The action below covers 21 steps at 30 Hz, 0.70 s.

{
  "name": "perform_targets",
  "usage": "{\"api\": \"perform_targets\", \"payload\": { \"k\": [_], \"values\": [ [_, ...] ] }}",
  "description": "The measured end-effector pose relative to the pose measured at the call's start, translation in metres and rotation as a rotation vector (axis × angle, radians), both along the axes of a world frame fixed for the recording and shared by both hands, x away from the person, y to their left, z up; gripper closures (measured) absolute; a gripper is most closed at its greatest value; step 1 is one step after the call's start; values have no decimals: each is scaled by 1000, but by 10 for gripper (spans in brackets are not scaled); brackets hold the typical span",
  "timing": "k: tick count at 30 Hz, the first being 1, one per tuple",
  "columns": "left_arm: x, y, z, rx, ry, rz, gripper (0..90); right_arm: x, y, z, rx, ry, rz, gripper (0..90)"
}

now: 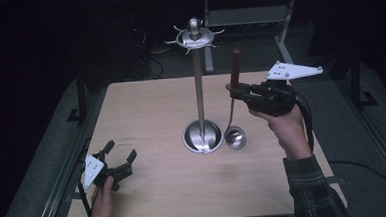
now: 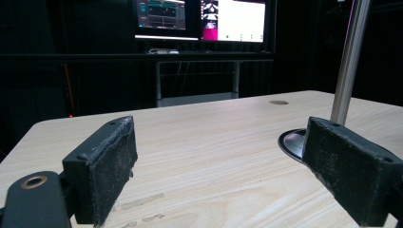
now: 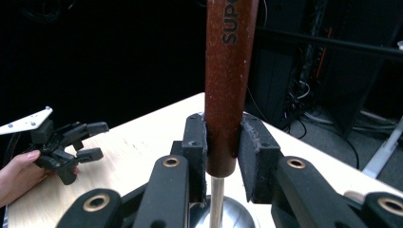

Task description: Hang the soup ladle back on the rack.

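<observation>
Judged stiff and moderately light: a ladle [image 1: 234,116] with a reddish-brown handle [image 3: 229,80], a thin metal shank and a polished steel bowl [image 1: 235,137], so most weight probably low, at the bowl, with a tendency to swing if gripped loosely. Best taken on the thick handle, where the rough-looking surface should give the pads friction; slim shank and shiny bowl likely slippery and poor to clamp. Held upright now, handle up, bowl hanging low at the table [image 1: 150,191], just beside the round base of the utensil stand [image 1: 199,88]; touching the table or not, impossible to tell. Right hand-held gripper [image 1: 236,91] clamped on the lower end of the handle, pads pressed on both sides, white lettering partly readable on the handle in the right gripper view. Stand itself: chrome pole on a domed base, topped by a ring of small hooks and a knob, no utensils hanging. Left hand-held gripper [image 1: 119,151] spread wide and holding nothing, low over the near left part of the table, well apart from the ladle. Hanging by the handle end probably calls for a lift to hook height, with care against knocking the slender pole.
</observation>
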<state>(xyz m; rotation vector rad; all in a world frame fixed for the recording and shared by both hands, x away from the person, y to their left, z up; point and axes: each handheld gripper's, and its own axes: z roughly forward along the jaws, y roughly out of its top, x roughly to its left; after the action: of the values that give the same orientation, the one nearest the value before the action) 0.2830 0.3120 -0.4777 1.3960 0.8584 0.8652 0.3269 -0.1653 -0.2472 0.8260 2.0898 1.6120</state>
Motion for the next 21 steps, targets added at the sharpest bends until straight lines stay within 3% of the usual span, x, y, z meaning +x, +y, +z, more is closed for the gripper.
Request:
{"api": "perform_targets", "payload": {
  "k": [10,21],
  "values": [
    [0,0,0,0,0,-3,106,10,17,17,-18,-25,22,733],
    [0,0,0,-1,0,-7,106,23,26,17,-18,0,34,733]
  ]
}}
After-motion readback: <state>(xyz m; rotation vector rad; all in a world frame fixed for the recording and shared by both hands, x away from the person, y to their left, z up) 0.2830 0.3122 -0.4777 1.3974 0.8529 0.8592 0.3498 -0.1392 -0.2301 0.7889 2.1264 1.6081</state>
